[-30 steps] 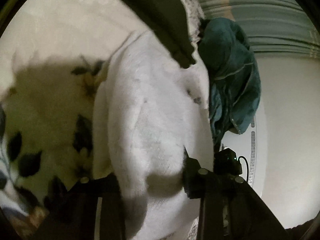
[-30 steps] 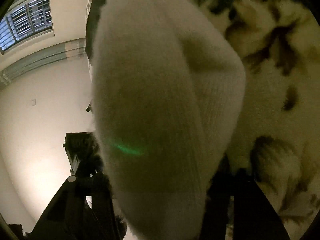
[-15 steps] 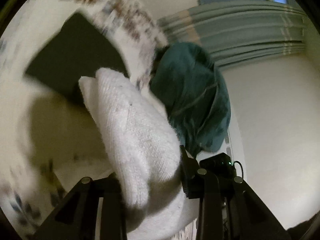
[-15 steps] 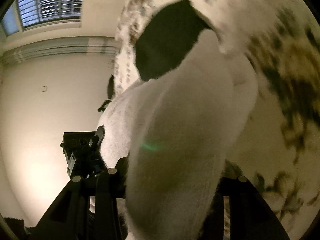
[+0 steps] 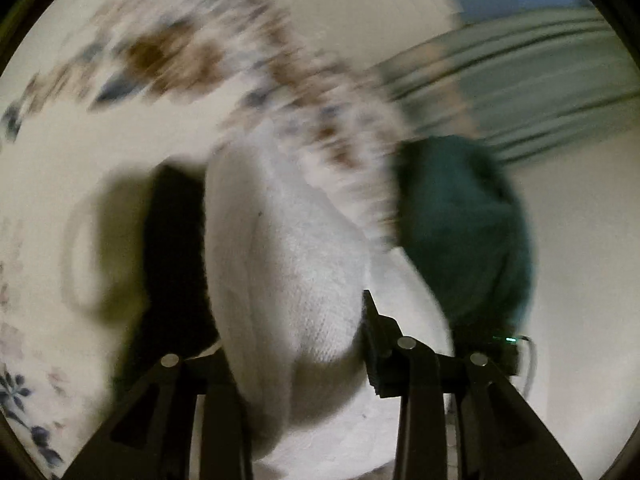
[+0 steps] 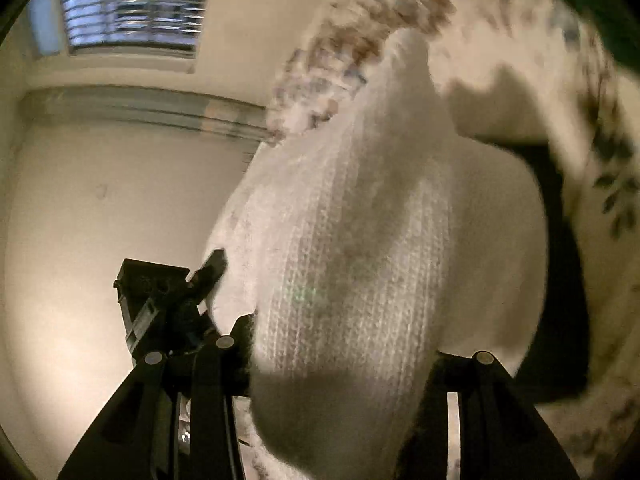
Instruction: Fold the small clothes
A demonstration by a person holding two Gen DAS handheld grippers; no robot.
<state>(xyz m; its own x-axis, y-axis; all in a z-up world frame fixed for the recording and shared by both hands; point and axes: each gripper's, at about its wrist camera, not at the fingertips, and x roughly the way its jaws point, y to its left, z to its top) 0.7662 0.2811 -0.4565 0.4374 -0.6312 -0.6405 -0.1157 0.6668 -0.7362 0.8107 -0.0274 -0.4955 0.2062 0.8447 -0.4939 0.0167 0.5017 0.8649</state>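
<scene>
Left gripper (image 5: pixel 296 344): closed on one white knit garment (image 5: pixel 288 264), the cloth bunched between both fingers and lifted off the floral bedcover (image 5: pixel 152 52). One dark garment (image 5: pixel 172 256) lies behind it, one teal garment (image 5: pixel 464 232) to the side. Heavy blur in this view.

Right gripper (image 6: pixel 336 364): also clamped on the white knit garment (image 6: pixel 360 240), which fills the view; the left gripper's (image 6: pixel 192 292) body shows just beside it. Judged step: mid-fold, carrying the piece. The next move calls for lowering it flat, edges aligned, before either gripper lets go.
</scene>
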